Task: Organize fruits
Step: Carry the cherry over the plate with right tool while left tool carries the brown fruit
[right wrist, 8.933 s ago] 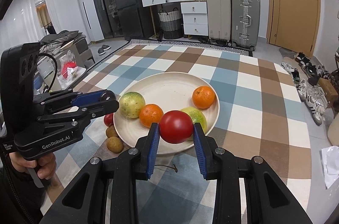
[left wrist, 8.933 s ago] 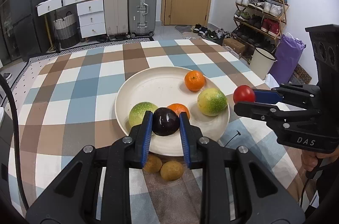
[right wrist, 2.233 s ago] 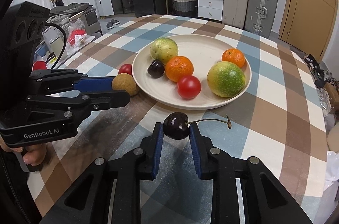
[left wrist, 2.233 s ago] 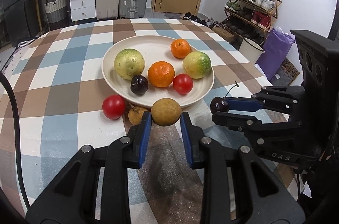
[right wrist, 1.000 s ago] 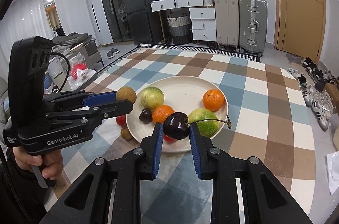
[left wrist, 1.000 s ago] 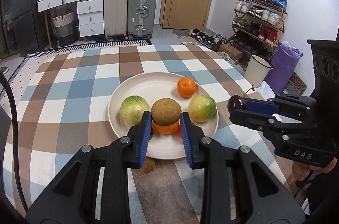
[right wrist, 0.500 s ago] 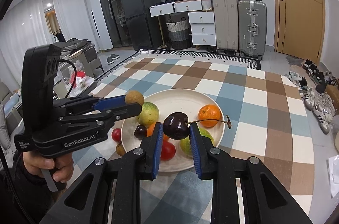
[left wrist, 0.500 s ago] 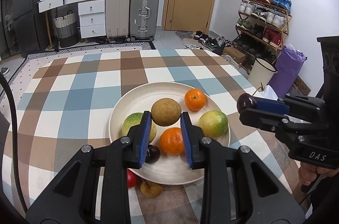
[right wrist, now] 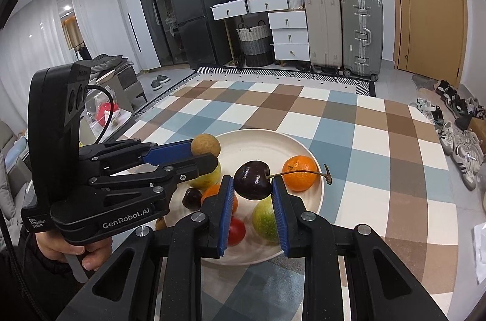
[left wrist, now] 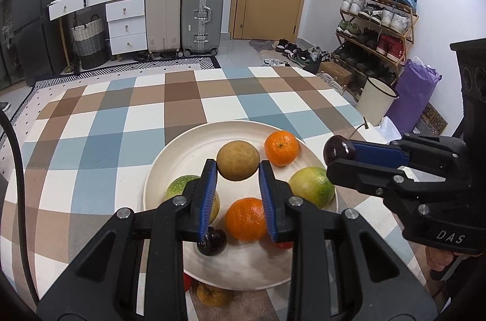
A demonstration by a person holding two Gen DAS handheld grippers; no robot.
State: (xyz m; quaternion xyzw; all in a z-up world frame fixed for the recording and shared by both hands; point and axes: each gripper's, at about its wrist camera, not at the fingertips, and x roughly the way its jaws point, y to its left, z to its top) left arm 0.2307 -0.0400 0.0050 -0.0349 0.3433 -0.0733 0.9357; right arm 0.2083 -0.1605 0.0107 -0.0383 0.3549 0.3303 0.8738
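My left gripper (left wrist: 238, 172) is shut on a round brown fruit (left wrist: 238, 160) and holds it above the cream plate (left wrist: 182, 147). My right gripper (right wrist: 252, 184) is shut on a dark cherry (right wrist: 252, 180) with a long stem, also above the plate (right wrist: 273, 138). The cherry shows in the left wrist view (left wrist: 338, 151), and the brown fruit in the right wrist view (right wrist: 205, 145). On the plate lie two oranges (left wrist: 281, 147) (left wrist: 246, 219), two green-yellow fruits (left wrist: 311, 187) (left wrist: 179, 187), a dark plum (left wrist: 212, 242) and a red tomato (right wrist: 236, 230).
A small brown fruit (left wrist: 212, 295) and a red fruit (left wrist: 186, 281) lie on the checked tablecloth (left wrist: 106, 123) just off the plate's near rim. Suitcases, drawers, a shoe rack and a white bin (left wrist: 375, 100) stand beyond the table.
Both grippers have risen and moved forward over the plate, each keeping its fruit. The plate now sits lower and nearer in both views.
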